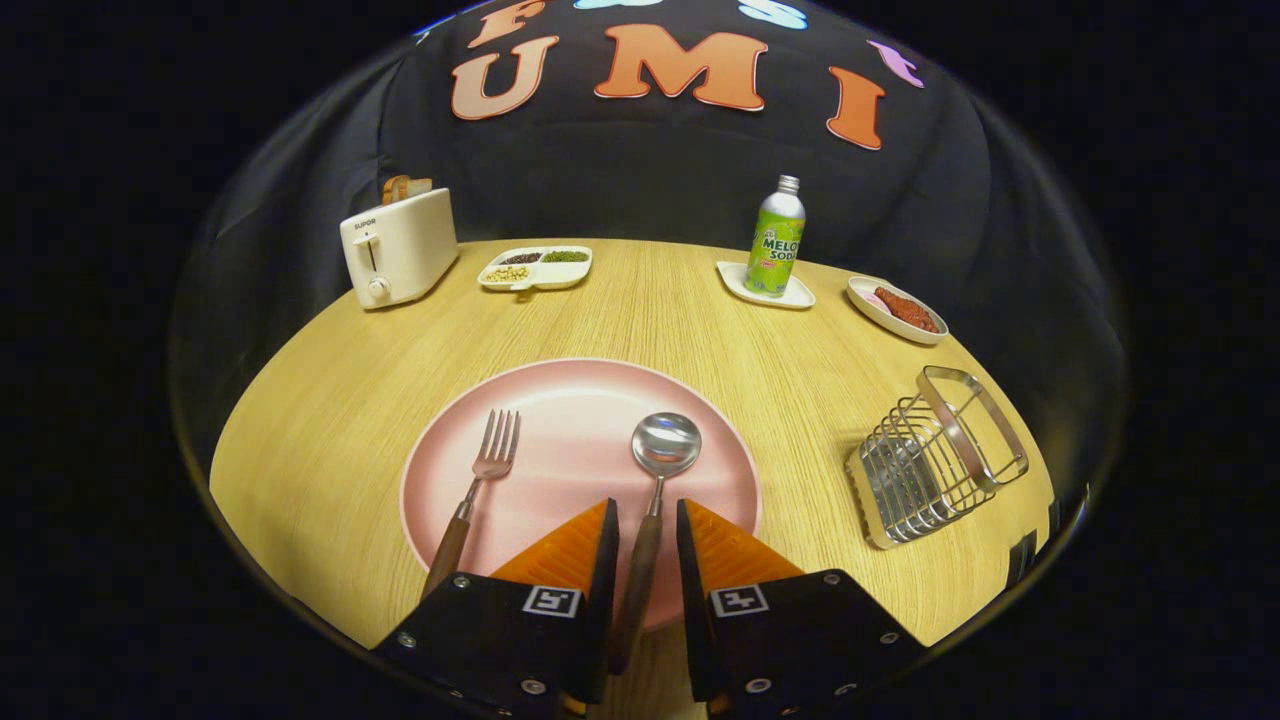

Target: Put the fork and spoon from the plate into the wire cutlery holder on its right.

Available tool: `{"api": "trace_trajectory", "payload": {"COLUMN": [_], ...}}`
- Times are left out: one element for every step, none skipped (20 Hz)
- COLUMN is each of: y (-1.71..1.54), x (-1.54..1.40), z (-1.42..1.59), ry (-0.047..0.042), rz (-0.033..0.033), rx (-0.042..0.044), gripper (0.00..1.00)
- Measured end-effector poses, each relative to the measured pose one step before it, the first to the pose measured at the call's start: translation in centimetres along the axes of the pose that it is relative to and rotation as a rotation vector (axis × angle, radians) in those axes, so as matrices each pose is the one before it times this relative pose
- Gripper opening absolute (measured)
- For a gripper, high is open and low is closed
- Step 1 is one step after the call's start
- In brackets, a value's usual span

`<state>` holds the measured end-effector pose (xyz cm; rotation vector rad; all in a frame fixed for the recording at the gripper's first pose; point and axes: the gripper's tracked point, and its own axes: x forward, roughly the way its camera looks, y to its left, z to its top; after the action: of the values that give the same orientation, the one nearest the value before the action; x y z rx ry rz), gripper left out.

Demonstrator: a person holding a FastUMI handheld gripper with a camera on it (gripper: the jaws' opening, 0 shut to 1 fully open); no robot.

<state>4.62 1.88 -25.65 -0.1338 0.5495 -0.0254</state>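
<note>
The fork (484, 480) and the spoon (655, 475), both with wooden handles, lie side by side on the pink plate (580, 395). The wire cutlery holder (935, 455) stands to its right, tilted.

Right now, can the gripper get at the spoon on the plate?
Probably yes. The gripper is open, and the wooden handle of the spoon already lies in the gap between its fingers, with nothing over it. The fork lies apart on the pink plate.

Round light-wood desk (330, 400), warmly lit from above. Behind the desk, black cloth wall (640, 170), draped, creased, fading into shadow at its sides.
</note>
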Motion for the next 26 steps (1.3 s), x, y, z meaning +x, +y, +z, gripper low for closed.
{"api": "trace_trajectory", "payload": {"y": [-0.046,0.068,0.082,0.083,-0.049,0.017,-0.291,-0.228,0.13,-0.008,-0.033,-0.132,-0.033,0.01,-0.156,-0.126,-0.209,-0.232,-0.227,-0.225,-0.287,-0.25,-0.242,-0.184,-0.267,-0.306], "x": [0.193,0.139,0.193,0.071,0.196,-0.004,0.076,0.025,0.004,-0.101,0.002,-0.122,-0.165,-0.257,-0.292,-0.337,-0.286,-0.387,-0.344,-0.387,-0.397,-0.412,-0.453,-0.491,-0.516,-0.575], "z": [-0.241,-0.086,-0.174,-0.18,-0.231,-0.048,0.12,0.099,-0.045,0.026,0.063,0.089,0.173,0.331,0.285,0.388,0.237,0.3,0.408,0.389,0.368,0.404,0.322,0.339,0.334,0.328], "ry": [0.01138,0.00848,0.01038,0.00991,0.01105,0.00436,-0.00615,0.00043,0.00498,0.00289,-0.0011,0.0017,-0.00223,-0.00463,-0.00726,-0.00417,-0.00326,-0.00188,-0.0051,-0.0052,-0.00772,-0.00543,-0.00596,-0.0034,-0.00609,-0.00513], "rz": [-0.00192,0.00027,0.00245,0.00028,-0.00332,-0.00002,-0.01581,-0.00762,0.00339,0.00352,0.00037,-0.00053,0.00622,0.00857,0.00617,0.00599,0.00309,0.00273,0.00344,0.00346,0.00104,0.00306,0.0017,0.00474,0.00381,0.00237], "rx": [-0.00201,0.00279,0.00234,0.00064,-0.00336,-0.0038,-0.00304,-0.00138,0.00785,0.00889,0.0053,0.00398,0.00644,0.00771,0.00609,0.00363,0.00387,0.0049,0.00698,0.00387,0.00352,0.00113,0.00309,0.00264,0.00322,0.00073], "gripper": [0.31,0.26,0.23,0.23,0.23,0.23,0.23,0.2,0.13,0.11,0.1,0.07,0.06,0.05,0.05,0.05,0.05,0.05,0.05,0.05,0.05,0.05,0.05,0.05,0.05,0.05]}}
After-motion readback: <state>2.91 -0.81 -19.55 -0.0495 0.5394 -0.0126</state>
